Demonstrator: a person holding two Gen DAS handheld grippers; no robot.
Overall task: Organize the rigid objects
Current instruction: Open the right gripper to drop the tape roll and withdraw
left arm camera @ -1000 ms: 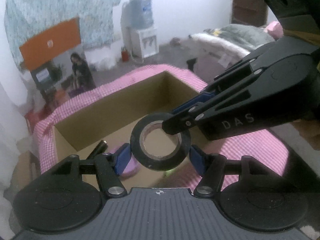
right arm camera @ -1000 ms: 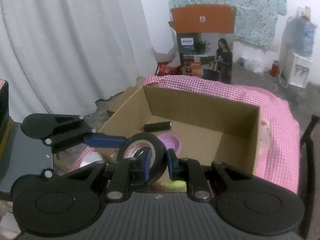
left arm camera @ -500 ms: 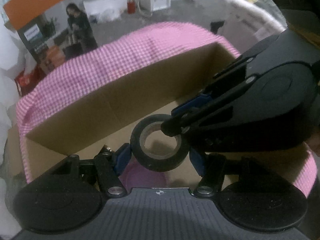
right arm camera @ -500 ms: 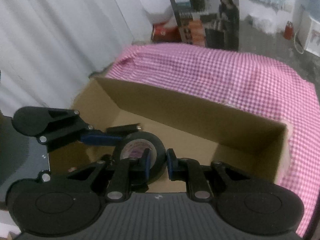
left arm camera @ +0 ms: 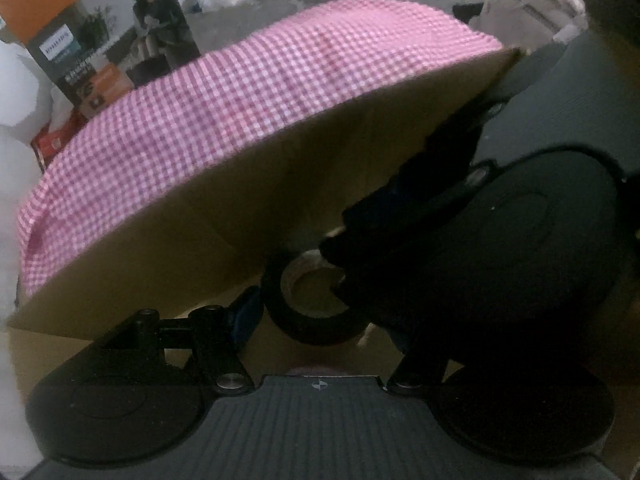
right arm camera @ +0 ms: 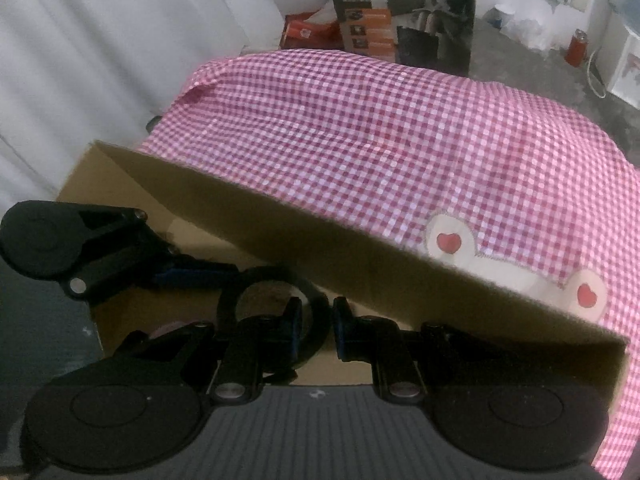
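1. The right tongs point(right arm camera: 314, 326) are pinched nearly shut on the band of a black tape roll point(left arm camera: 316, 300), one finger through its hole. The left tongs point(left arm camera: 320, 312) stand about half open around the same roll; whether their pads press on it cannot be told.
2. The roll hangs inside the open cardboard box point(right arm camera: 360, 256), low between its walls.
3. Risk: if one pair lets go late, the roll could twist or snag on a finger, likely dropping on edge and rolling.
4. Risk: the crowded tongs may knock the box wall and shift it.
5. The box sits on a bench under a pink gingham cloth point(right arm camera: 380, 132); behind stand a printed carton point(right arm camera: 404, 12) and white curtains point(right arm camera: 100, 40).
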